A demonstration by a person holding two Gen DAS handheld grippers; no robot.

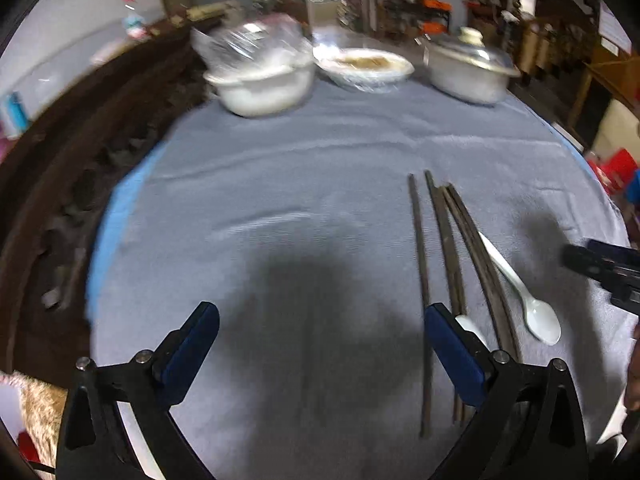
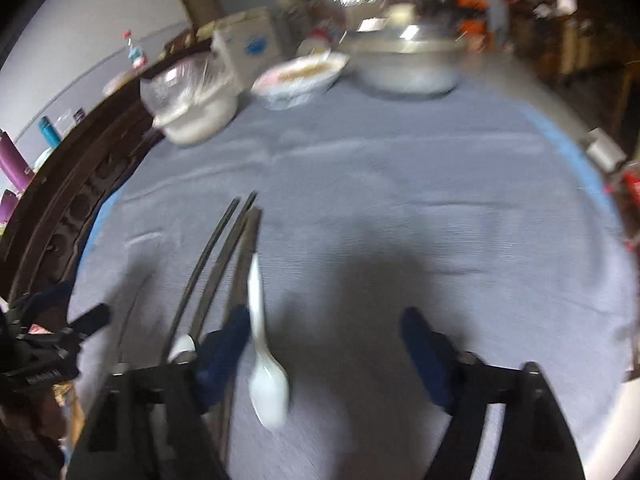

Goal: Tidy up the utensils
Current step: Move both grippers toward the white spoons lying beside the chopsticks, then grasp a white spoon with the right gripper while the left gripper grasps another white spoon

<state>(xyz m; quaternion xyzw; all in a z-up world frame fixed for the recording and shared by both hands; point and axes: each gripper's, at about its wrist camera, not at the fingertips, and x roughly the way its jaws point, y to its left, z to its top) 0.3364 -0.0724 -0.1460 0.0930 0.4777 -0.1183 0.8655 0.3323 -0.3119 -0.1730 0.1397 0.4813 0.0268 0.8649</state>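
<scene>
Chopsticks point(image 1: 440, 240) lie in a loose dark bundle on the grey cloth of the surface point(image 1: 300, 168), with a white spoon point(image 1: 520, 288) just beside them and a second white spoon point(image 1: 468, 326) partly hidden behind the left hand-held gripper point(image 1: 320, 344). That gripper has its jaws wide apart and empty, with its one finger over the near ends of the sticks. The right hand-held gripper point(image 2: 324, 344) also stands apart and holds nothing; the first spoon lies just inside its left finger. I judge that the step in hand is the approach, before any grasp. The next move probably calls for lowering one gripper over a single utensil and closing on it cleanly. Farther away stand a wrapped bowl point(image 1: 260, 80), a plate of food point(image 1: 366, 68) and a lidded pot point(image 1: 470, 68).
</scene>
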